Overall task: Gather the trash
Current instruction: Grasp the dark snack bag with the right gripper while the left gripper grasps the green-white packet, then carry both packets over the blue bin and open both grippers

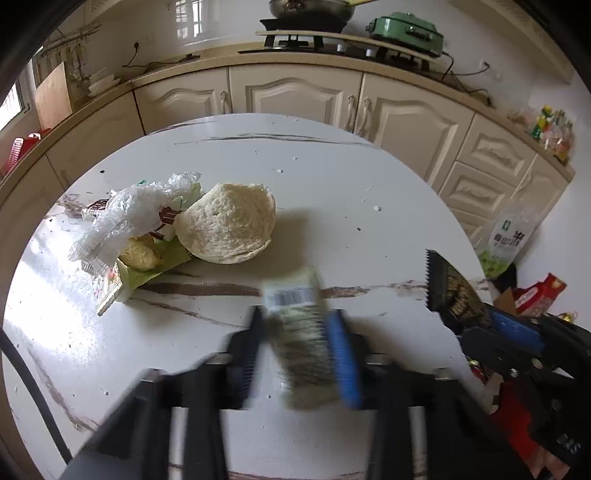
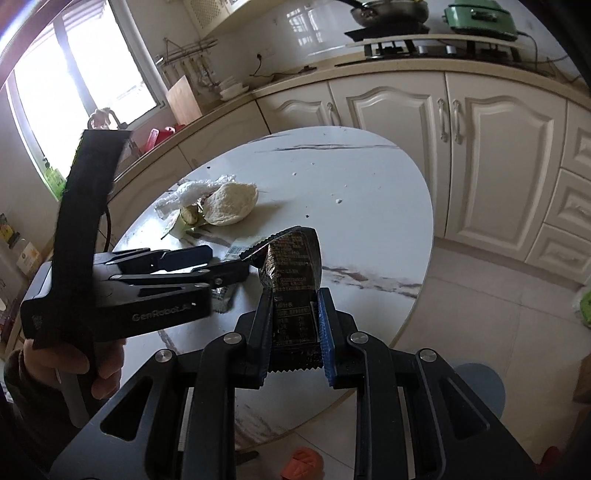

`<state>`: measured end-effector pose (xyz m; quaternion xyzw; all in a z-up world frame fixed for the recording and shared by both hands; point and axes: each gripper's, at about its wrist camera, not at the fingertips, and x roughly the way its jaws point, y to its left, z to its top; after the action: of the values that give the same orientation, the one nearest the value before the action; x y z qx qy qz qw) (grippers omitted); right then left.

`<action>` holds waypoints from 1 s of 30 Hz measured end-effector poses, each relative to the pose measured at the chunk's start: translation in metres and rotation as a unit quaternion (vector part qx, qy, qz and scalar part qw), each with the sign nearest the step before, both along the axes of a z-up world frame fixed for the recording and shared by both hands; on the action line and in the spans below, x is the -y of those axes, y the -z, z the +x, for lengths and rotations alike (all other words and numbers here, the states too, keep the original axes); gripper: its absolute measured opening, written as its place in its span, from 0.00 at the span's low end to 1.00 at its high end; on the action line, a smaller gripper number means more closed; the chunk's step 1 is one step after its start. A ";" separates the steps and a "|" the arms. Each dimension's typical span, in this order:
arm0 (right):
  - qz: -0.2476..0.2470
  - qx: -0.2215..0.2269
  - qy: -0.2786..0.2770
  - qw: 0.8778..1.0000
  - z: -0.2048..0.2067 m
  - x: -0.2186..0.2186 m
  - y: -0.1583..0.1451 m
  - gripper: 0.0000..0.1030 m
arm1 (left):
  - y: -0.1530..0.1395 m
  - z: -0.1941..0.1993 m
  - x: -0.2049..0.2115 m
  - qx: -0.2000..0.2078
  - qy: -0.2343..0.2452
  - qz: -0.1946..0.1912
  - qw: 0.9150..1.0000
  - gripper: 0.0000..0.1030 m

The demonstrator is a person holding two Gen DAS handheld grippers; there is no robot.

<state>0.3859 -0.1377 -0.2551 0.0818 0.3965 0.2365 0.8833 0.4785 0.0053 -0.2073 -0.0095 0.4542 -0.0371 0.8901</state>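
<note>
My left gripper (image 1: 295,314) is shut on a pale green wrapper with a barcode (image 1: 299,332), held just above the white marble table (image 1: 369,206); the view of it is blurred. It also shows from the side in the right wrist view (image 2: 221,264). My right gripper (image 2: 293,295) is shut on a crumpled black snack wrapper (image 2: 291,266), held above the table's near edge; the wrapper also shows in the left wrist view (image 1: 452,291). A trash pile lies at the table's left: a pale pomelo peel (image 1: 227,223), a clear plastic bag (image 1: 129,218), a green wrapper (image 1: 159,264).
Cream kitchen cabinets (image 1: 295,96) curve behind the table, with a stove and a green cooker (image 1: 406,31) on the counter. A rice bag (image 1: 506,236) and red packaging (image 1: 535,295) lie on the floor to the right. An orange object (image 2: 301,463) lies on the floor below.
</note>
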 end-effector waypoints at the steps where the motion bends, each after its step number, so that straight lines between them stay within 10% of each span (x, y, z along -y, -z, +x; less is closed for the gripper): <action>1: 0.004 -0.001 -0.001 1.000 0.001 -0.001 0.001 0.21 | 0.001 -0.001 0.000 0.000 0.002 -0.002 1.000 0.19; 16: 0.039 0.017 -0.011 0.999 -0.026 -0.015 -0.022 0.21 | -0.044 -0.070 -0.018 0.054 0.010 -0.038 0.998 0.08; 30: 0.048 0.049 0.098 0.993 -0.097 0.104 -0.043 0.21 | -0.051 -0.092 0.118 0.061 0.141 -0.028 0.988 0.09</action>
<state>0.2887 -0.2413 -0.2126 0.1514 0.3312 0.1715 0.9154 0.3860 -0.1130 -0.1567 0.0316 0.3947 -0.1756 0.9013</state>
